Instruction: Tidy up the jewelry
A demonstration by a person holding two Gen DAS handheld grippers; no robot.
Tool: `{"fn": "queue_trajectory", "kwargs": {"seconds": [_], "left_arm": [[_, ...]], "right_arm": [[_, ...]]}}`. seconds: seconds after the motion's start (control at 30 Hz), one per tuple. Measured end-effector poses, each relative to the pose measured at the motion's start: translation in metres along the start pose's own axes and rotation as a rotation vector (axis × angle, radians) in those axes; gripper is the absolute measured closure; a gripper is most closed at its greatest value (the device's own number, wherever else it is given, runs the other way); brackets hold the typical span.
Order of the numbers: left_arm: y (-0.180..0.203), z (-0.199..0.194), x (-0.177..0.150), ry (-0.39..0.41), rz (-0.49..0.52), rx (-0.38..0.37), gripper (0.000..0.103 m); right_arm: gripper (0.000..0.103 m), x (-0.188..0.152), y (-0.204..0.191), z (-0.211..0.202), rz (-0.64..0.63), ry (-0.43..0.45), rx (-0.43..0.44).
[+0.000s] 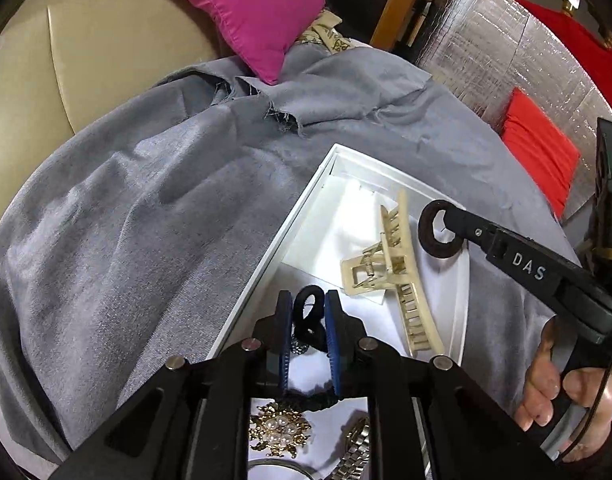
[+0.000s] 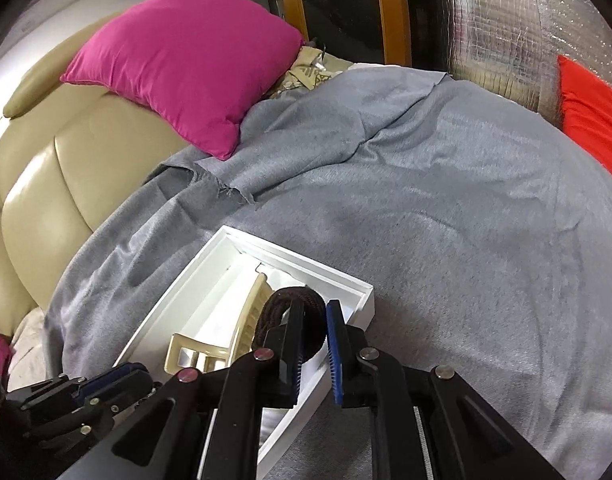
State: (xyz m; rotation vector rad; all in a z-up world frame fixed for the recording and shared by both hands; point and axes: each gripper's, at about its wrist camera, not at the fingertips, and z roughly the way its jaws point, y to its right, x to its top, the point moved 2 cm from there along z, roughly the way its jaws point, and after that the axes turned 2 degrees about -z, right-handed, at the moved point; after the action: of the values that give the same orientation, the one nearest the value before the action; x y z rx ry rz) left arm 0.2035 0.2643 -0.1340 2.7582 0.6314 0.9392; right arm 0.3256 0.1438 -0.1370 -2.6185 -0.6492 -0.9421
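A white box lies open on the grey cloth. Inside it sit a cream claw clip, a gold brooch with pearls and a silver watch band. My left gripper is low over the box's near end. A twisted black hair tie fills the gap between its blue pads and touches both. My right gripper reaches in from the right, shut on a brown hair tie that hangs over the box's far right side. In the right wrist view the brown hair tie sits at the fingertips, above the claw clip.
The grey cloth covers the whole surface. Behind it are a beige sofa and a pink cushion. A red cushion and a silver quilted sheet stand at the right. A hand grips the right tool's handle.
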Motion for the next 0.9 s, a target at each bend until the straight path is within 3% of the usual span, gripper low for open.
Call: {"fn": "queue_trajectory", "kwargs": {"seconds": [0.1,0.47,0.9], "left_arm": [[0.002,0.002,-0.001,-0.011,0.010,0.003,0.054],[0.004,-0.013,0.001,0.040,0.055,0.049,0.049],[-0.003,-0.037,0.001,0.102,0.040,0.087,0.041]], "right_arm": [[0.089,0.000,-0.002,0.001,0.001,0.001,-0.010],[0.088,-0.002,0.001,-0.009,0.022,0.001,-0.009],[0.088,-0.015,0.002,-0.044,0.033,0.031,-0.014]]}}
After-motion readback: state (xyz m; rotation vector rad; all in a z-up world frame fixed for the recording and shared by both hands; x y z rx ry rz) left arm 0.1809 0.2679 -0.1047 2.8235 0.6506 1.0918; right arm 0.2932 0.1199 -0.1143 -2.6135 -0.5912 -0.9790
